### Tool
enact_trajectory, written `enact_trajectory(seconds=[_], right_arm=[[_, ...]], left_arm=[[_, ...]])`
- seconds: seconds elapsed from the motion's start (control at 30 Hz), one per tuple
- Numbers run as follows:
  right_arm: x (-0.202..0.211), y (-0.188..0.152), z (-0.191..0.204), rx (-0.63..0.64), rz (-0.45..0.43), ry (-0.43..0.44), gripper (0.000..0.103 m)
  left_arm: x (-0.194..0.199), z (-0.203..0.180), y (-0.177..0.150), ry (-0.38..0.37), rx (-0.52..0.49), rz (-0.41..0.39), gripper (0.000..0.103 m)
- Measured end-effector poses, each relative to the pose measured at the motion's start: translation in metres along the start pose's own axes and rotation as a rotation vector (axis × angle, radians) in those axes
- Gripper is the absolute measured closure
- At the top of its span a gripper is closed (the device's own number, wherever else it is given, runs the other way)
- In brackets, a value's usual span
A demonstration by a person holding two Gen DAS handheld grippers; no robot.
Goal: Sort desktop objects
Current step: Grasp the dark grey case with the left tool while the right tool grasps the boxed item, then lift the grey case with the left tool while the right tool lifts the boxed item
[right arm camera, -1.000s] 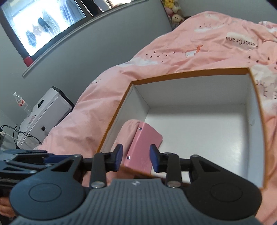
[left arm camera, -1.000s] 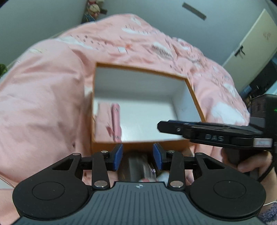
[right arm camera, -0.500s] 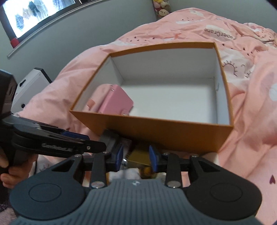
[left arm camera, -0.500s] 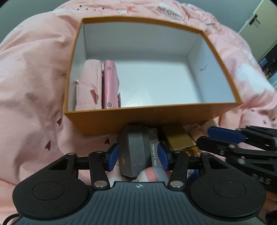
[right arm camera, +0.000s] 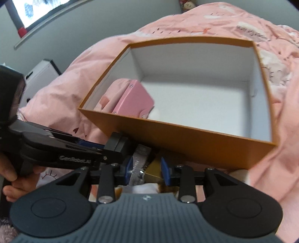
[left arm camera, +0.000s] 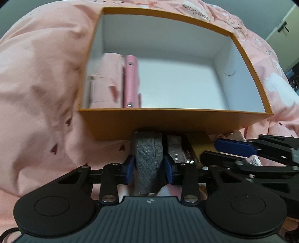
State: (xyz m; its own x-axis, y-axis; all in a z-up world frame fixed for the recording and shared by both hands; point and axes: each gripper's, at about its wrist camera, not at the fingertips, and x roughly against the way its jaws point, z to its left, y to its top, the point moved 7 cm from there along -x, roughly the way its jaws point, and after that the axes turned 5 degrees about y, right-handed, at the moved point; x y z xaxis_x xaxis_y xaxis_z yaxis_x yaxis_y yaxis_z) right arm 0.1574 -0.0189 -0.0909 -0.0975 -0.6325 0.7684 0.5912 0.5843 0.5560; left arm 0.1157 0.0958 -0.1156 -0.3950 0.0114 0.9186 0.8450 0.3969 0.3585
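Soft, dim indoor light; a bright window (right arm camera: 33,13) glares top-left in the right view. Fisheye bending curves the edges, and motion blur smears the orange cardboard box (left arm camera: 168,119).

An orange box (left arm camera: 186,121), white inside, sits open with a pink wallet (left arm camera: 130,82) on edge at its left wall. Just outside its near wall, a grey case (left arm camera: 148,158), a silver packet (left arm camera: 175,149) and a gold box (left arm camera: 200,144) stand side by side.
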Motion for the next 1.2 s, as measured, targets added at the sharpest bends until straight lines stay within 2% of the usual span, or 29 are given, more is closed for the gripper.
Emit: enact_trajectory(seconds=[0.1,0.27,0.63,0.87,1.0,1.13,1.2], right_arm=[[-0.018,0.004,0.010,0.035,0.039,-0.006,0.067],[-0.045,0.009,0.017,0.053,0.103,-0.053,0.066],[-0.073,0.015,0.018,0.027,0.207,-0.119,0.064],[-0.077,0.013,0.025,0.035,0.222,-0.131,0.067],[-0.086,0.011,0.018,0.009,0.233,-0.137,0.067],[-0.080,0.009,0.016,-0.012,0.208,-0.129,0.069],[-0.070,0.009,0.016,-0.019,0.183,-0.118,0.073]], left_arm=[[0.007,0.013,-0.003,0.004,0.025,-0.014,0.064],[0.008,0.030,-0.010,-0.041,0.083,-0.013,0.064],[0.012,0.056,-0.012,-0.103,0.146,-0.019,0.064],[0.008,0.061,-0.012,-0.121,0.169,-0.020,0.064],[0.000,0.056,-0.012,-0.092,0.162,-0.021,0.064],[0.002,0.055,-0.014,-0.086,0.158,-0.036,0.064],[0.007,0.054,-0.013,-0.089,0.155,-0.048,0.065]])
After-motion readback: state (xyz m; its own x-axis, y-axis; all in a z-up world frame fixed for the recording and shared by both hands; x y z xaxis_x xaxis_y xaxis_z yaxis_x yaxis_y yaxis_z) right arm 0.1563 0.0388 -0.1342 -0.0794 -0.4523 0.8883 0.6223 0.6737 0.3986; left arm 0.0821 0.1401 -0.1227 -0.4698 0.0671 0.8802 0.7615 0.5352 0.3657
